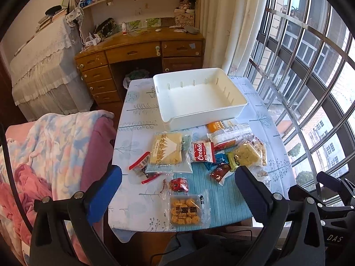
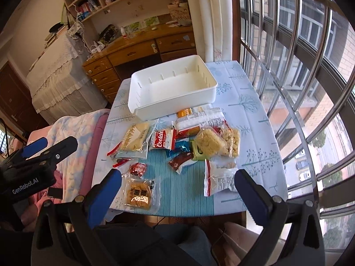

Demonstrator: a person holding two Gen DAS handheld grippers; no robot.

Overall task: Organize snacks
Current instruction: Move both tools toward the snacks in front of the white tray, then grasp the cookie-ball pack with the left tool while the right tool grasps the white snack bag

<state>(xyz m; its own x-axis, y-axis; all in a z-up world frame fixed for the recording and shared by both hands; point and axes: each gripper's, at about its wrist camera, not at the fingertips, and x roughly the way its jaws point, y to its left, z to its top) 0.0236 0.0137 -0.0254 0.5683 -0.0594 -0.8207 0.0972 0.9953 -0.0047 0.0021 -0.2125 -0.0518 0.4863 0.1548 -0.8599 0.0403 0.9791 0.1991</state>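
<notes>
An empty white bin (image 1: 199, 95) (image 2: 173, 88) stands at the far end of the small table. Several snack packets lie scattered in front of it: a pale cracker bag (image 1: 166, 150) (image 2: 135, 139), a red Cookie pack (image 1: 203, 153) (image 2: 163, 141), a noodle block (image 1: 246, 154) (image 2: 209, 141), a tray of orange puffs (image 1: 186, 209) (image 2: 138, 194), a small red wrapped sweet (image 1: 178, 185) (image 2: 138, 168) and a clear red-edged bag (image 2: 218, 178). My left gripper (image 1: 177, 190) and right gripper (image 2: 177, 190) hover open above the table's near edge, holding nothing. The left gripper (image 2: 53, 146) also shows in the right wrist view.
The table (image 1: 137, 115) carries a tree-print cloth with a blue striped mat (image 1: 221, 195). A chair draped in a pink and blue blanket (image 1: 55, 146) stands at its left. Barred windows (image 1: 310, 88) run along the right. A wooden desk (image 1: 142, 51) stands behind.
</notes>
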